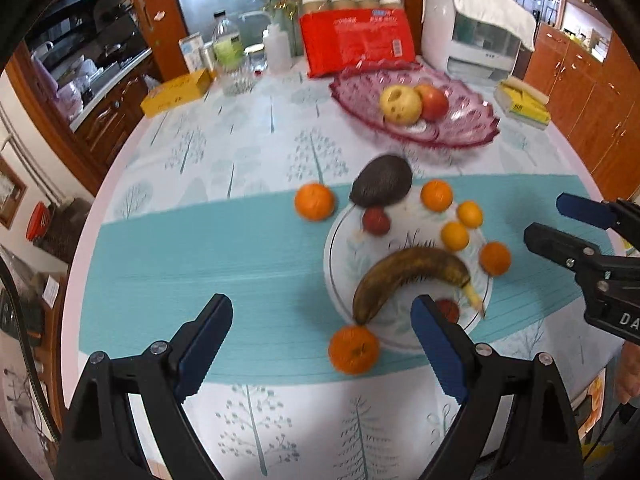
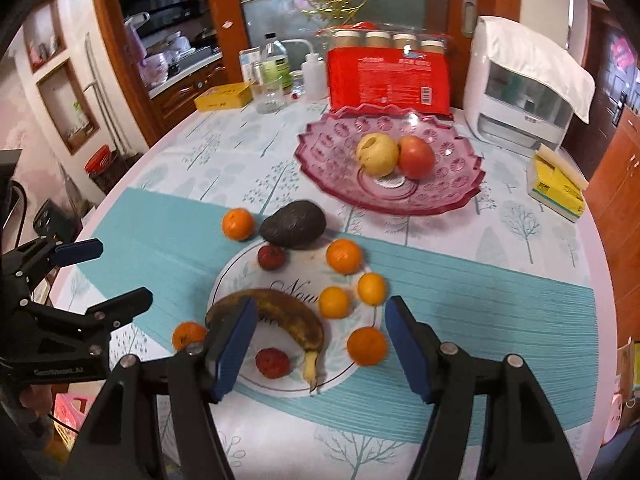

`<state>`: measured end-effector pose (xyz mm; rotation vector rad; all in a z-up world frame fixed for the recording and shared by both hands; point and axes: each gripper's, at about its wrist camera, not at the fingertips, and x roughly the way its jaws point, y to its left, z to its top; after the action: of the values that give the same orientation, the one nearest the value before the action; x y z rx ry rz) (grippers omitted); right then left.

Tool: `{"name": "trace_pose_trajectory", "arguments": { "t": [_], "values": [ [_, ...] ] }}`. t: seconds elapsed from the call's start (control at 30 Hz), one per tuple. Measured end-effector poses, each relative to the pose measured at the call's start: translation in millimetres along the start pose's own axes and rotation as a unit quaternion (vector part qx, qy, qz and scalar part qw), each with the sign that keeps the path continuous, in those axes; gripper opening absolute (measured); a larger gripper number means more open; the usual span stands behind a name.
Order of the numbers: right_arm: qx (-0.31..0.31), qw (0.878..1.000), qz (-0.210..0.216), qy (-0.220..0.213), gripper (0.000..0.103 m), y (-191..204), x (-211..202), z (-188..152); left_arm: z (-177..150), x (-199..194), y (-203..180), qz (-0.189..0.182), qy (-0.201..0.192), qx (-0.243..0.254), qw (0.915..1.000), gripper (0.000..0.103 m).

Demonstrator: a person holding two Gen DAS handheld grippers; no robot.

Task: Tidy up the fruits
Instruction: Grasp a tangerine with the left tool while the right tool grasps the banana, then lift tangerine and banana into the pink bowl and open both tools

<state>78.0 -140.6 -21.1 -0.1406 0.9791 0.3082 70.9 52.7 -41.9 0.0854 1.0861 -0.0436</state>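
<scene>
Both tongs hang spread and empty above the bench (image 1: 256,140): the left tongs (image 1: 322,320) near the front edge, the right tongs (image 2: 320,336) over the near side of the white plate (image 2: 240,264). On that plate lie a browned banana (image 2: 280,308), 2 small red fruits (image 2: 272,362) and several small oranges (image 2: 334,302); a dark avocado (image 2: 293,224) rests at its far rim. 1 orange (image 2: 238,223) sits just left of the avocado on the teal strip, and another (image 1: 353,349) sits off the plate's near-left edge. Farther back, the pink glass dish (image 2: 320,148) holds a yellow apple (image 2: 377,154) touching a red apple (image 2: 416,157). Behind it stand a red packet (image 2: 388,80) and a white appliance (image 2: 520,92).
</scene>
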Motion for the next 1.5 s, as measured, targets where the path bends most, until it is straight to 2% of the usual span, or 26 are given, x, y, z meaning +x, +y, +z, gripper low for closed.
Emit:
{"name": "trace_pose_trajectory", "arguments": {
  "t": [0.27, 0.43, 0.73, 0.87, 1.03, 1.17, 1.27, 1.37, 1.5],
  "values": [
    [-0.012, 1.000, -0.005, 0.003, 0.063, 11, 12, -21, -27, 31, 2, 0.002, 0.038, -0.013, 0.9992, 0.090],
    [-0.007, 1.000, -0.006, 0.020, 0.060, 13, 26, -34, -38, 47, 6, 0.006, 0.054, -0.025, 0.9982, 0.090],
    [-0.016, 0.998, 0.004, 0.054, 0.058, 21, 54, -46, -52, 77, 5, -0.013, 0.081, -0.049, 0.9954, 0.089],
    [-0.038, 0.998, 0.011, 0.058, 0.058, 30, 67, -42, -53, 84, 1, -0.030, 0.085, -0.054, 0.9945, 0.082],
    [-0.106, 0.992, 0.012, 0.060, 0.058, 44, 83, -33, -53, 94, 3, -0.055, 0.096, -0.068, 0.9915, 0.072],
    [-0.168, 0.983, 0.016, 0.066, 0.058, 51, 101, -26, -52, 103, 2, -0.074, 0.106, -0.074, 0.9889, 0.063],
    [-0.204, 0.976, 0.022, 0.078, 0.058, 52, 115, -22, -50, 104, 0, -0.079, 0.100, -0.069, 0.9894, 0.056],
    [-0.227, 0.969, 0.031, 0.089, 0.055, 49, 127, -18, -48, 104, -3, -0.096, 0.095, -0.068, 0.9885, 0.044],
    [-0.243, 0.962, 0.063, 0.110, 0.053, 48, 140, -12, -45, 105, -4, -0.100, 0.093, -0.070, 0.9882, 0.043]
  ]
}}
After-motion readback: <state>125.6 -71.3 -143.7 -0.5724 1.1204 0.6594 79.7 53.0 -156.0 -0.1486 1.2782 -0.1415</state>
